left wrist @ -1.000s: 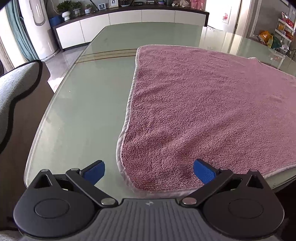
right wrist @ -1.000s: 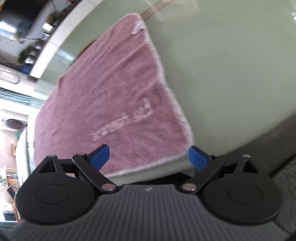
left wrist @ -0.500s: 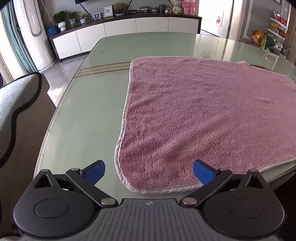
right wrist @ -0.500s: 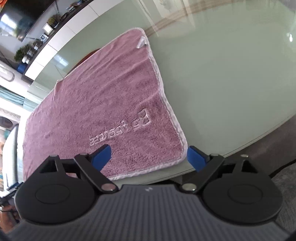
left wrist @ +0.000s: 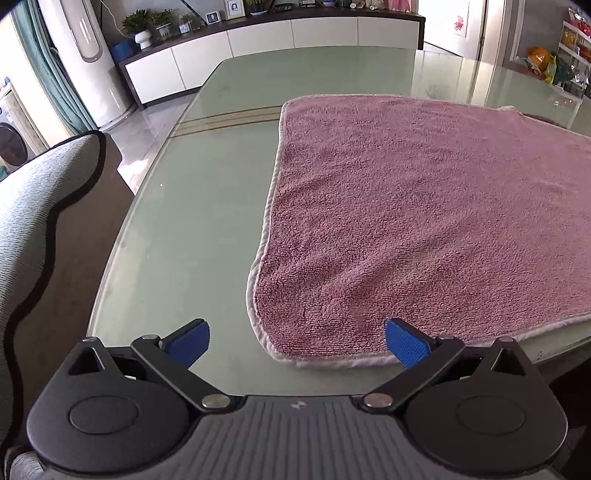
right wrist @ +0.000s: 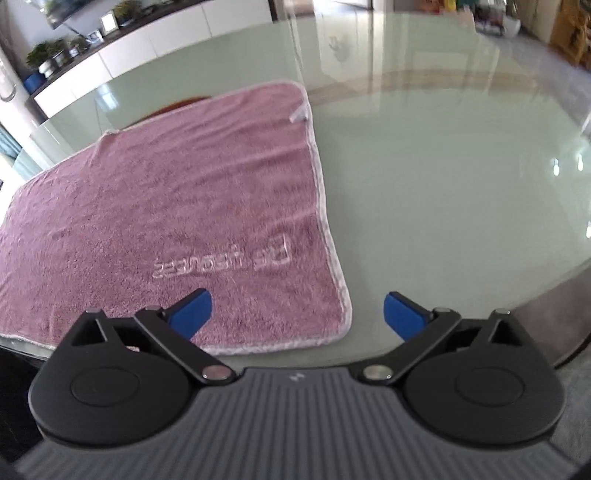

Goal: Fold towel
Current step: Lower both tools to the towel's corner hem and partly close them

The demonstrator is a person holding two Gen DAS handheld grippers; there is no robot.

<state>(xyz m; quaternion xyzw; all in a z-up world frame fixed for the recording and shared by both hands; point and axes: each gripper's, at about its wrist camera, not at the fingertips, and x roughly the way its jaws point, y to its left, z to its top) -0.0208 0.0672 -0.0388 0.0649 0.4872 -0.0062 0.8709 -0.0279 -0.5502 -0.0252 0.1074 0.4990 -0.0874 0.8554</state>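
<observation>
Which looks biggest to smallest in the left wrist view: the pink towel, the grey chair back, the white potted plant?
1. Pink towel, spread flat on the glass table.
2. Grey chair back, partly cut off at the picture's left edge.
3. White potted plant, tiny here, though it stands far away, so its true size is unsure.

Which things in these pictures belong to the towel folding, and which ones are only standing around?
Belong to the job:
pink towel, lying flat
glass table under it
left gripper, open, at the towel's near left corner
right gripper, open, at its near right corner

Only standing around:
upholstered chair
white sideboard
potted plants
</observation>
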